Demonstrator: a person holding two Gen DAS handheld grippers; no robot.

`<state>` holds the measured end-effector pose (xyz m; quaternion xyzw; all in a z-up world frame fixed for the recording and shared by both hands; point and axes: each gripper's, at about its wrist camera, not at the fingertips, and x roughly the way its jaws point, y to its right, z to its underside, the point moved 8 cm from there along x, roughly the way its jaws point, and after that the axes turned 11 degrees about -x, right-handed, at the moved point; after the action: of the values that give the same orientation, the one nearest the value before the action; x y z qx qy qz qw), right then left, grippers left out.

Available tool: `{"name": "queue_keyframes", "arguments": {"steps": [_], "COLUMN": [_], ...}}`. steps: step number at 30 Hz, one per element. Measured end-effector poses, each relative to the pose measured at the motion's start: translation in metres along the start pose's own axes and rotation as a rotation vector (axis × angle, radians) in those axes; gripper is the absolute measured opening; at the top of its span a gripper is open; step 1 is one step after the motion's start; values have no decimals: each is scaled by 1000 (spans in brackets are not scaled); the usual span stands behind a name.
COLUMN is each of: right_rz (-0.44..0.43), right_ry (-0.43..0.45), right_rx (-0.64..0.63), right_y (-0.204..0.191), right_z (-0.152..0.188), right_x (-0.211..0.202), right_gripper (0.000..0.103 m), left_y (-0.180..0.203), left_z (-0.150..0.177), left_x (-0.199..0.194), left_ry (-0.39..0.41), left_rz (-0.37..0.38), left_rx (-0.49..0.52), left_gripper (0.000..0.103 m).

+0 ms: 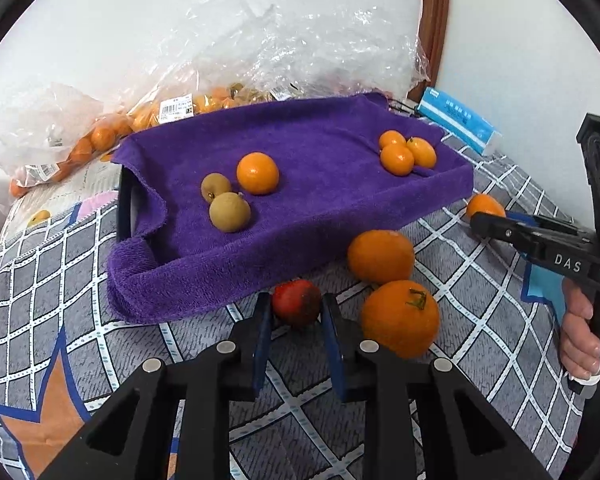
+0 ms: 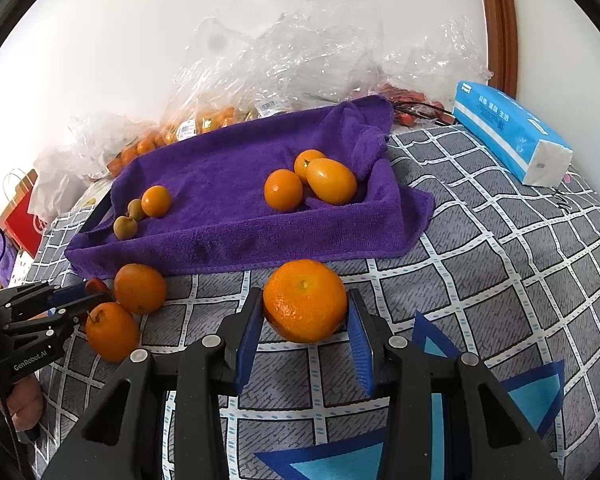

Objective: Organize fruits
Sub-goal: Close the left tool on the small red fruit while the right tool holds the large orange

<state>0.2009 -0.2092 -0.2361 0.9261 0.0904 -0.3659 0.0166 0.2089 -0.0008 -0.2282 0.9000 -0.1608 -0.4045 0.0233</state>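
A tray covered by a purple towel (image 1: 300,208) (image 2: 236,232) holds three small oranges at its right end (image 1: 404,152) (image 2: 312,182), and one orange (image 1: 257,173) with two brown longans (image 1: 229,212) at its left. My left gripper (image 1: 296,312) has its pads against both sides of a small red fruit (image 1: 296,307) on the checked cloth. Two oranges (image 1: 381,256) (image 1: 400,318) lie just right of it. My right gripper (image 2: 305,316) has its pads against both sides of an orange (image 2: 305,300) in front of the tray.
Clear plastic bags of oranges (image 1: 100,136) (image 2: 204,116) lie behind the tray by the white wall. A blue tissue pack (image 2: 512,136) (image 1: 458,120) sits at the back right. A red paper bag (image 2: 18,216) stands far left. The checked cloth (image 2: 500,280) covers the surface.
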Motion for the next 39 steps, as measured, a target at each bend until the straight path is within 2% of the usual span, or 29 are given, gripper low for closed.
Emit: {"name": "queue_keyframes", "arguments": {"steps": [11,28,35,39], "right_rz": [12,11,15,-3], "right_ry": [28,51,71,76], "right_rx": [-5,-22,-11,-20], "right_y": [0,-5,-3,-5], "right_z": [-1,-5,-8,-19], "right_x": [-7,-12,-17,-26], "right_gripper": [41,41,41,41], "left_y": [-6,-14,-19,-16], "left_z": [-12,-18,-22,-30], "left_x": [-19,-27,-44,-58], "left_ry": [111,158,175,201], "left_rz": [35,30,51,31], "left_rx": [-68,-124,-205,-190], "left_gripper": [24,24,24,24]}}
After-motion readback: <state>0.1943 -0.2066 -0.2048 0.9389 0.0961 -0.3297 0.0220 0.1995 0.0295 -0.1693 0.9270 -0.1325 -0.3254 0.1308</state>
